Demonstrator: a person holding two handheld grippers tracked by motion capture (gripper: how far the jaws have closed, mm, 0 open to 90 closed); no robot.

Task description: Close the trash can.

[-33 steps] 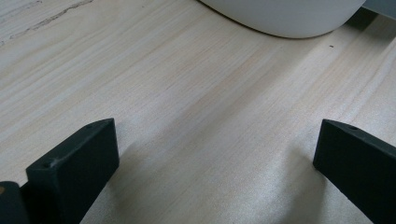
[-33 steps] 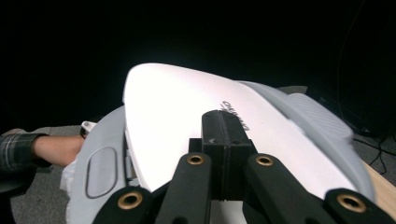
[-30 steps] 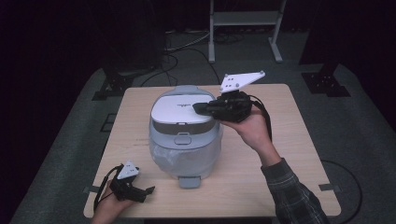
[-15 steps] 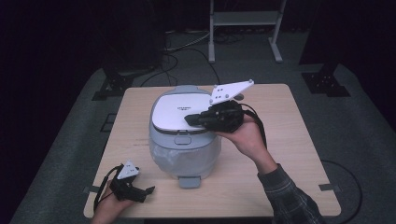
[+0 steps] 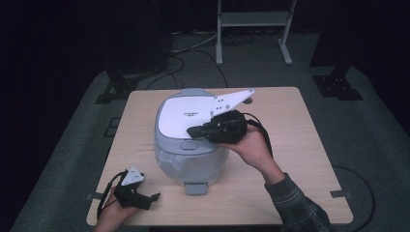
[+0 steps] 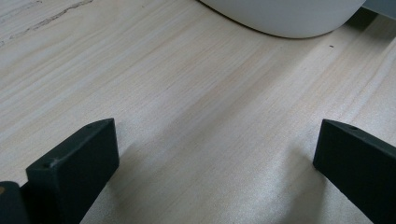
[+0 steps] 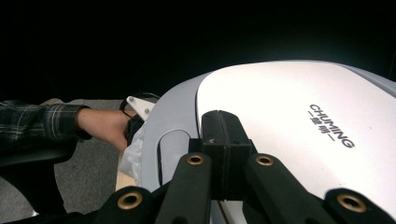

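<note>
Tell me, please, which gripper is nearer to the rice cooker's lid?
Right. The right gripper, jaws shut, is over the front edge of the rice cooker's lid; the left gripper sits open, low on the table, in front of the cooker.

A pale wood tabletop [image 5: 309, 145] with rounded corners stands on grey carpet [image 5: 372, 121], its grain running lengthwise and lightly scratched near the left edge. The surroundings beyond the carpet are dark; no walls or windows can be made out. Light falls from above on the table area alone. A white metal rack [image 5: 254, 24] stands behind the table. Black cables [image 5: 193, 53] trail across the floor there. Dark stand bases [image 5: 338, 84] sit at the rear left and right, and a floor plate [image 5: 112, 126] lies at the left.
</note>
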